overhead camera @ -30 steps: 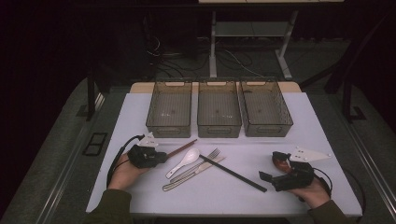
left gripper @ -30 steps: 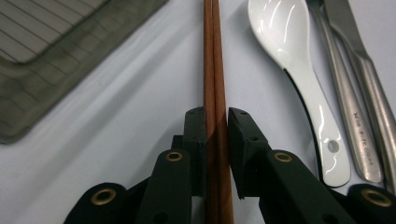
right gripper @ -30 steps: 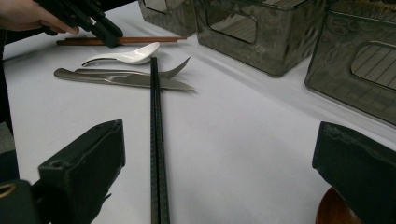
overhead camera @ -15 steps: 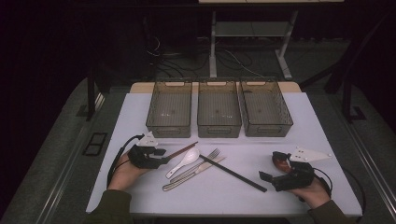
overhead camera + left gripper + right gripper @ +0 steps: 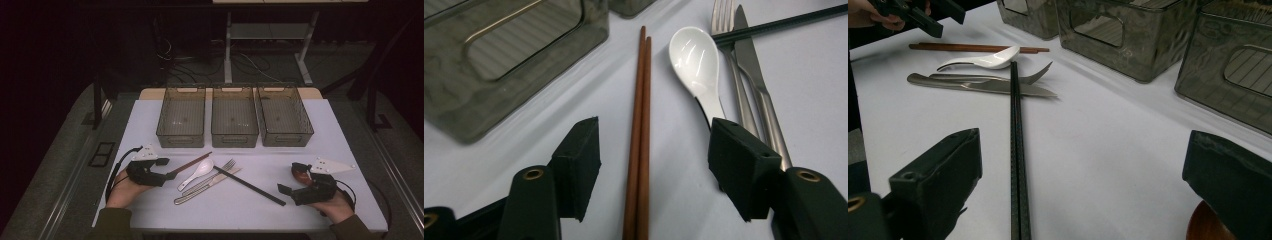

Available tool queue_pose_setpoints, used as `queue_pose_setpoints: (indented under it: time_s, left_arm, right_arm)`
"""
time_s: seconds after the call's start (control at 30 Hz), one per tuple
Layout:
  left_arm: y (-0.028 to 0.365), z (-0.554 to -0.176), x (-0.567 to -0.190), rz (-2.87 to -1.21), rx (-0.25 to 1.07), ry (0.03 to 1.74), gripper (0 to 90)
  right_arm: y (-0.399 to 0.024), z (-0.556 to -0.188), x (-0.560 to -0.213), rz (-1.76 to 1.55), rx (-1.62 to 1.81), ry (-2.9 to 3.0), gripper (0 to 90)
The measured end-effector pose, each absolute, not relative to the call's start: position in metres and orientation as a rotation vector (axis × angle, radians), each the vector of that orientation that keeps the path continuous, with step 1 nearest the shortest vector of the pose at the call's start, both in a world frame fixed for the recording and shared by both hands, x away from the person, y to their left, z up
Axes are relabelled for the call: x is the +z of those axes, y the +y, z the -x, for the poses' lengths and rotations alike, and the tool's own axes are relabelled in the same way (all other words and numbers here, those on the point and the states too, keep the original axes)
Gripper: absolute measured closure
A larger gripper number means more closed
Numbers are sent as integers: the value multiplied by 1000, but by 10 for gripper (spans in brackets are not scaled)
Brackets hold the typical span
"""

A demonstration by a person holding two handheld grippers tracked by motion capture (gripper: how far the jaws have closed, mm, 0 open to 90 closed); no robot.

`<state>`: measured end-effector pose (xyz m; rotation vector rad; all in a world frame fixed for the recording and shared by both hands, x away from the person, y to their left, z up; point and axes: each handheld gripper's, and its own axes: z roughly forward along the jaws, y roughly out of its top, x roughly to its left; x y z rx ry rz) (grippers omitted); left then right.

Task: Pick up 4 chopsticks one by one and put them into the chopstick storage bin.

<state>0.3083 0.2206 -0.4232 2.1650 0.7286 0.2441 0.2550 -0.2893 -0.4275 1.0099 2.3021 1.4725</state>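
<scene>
Left claw [image 5: 646,165] is hovering low over the bench [image 5: 350,140], its jaws having just been opening; they are now standing clear on either side of the brown chopsticks [image 5: 640,125], pressing on nothing. Those chopsticks are lying flat on the bench, just beside the white spoon [image 5: 696,65] and near the left bin [image 5: 181,117]. Right claw [image 5: 1083,185] is resting wide open, straddling the black chopsticks [image 5: 1017,150] without gripping them.

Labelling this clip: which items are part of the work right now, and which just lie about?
In hand:
- left gripper, jaws just opening
- pair of brown wooden chopsticks, between them

Lying about:
- white ceramic spoon
- steel fork
- steel knife
- black chopsticks
- three smoky plastic bins
</scene>
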Motion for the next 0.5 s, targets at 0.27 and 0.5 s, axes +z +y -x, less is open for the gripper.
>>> queue_pose_setpoints:
  time_s: [0.27,0.5]
  left_arm:
    - [235,-309,-427,-2140,246,788,344]
    - [236,-310,-429,-2135,247,794,349]
  right_arm:
    - [-288,-256,-430,-1014,1467,2328,28]
    - [-287,-257,-439,-1014,1425,2389,28]
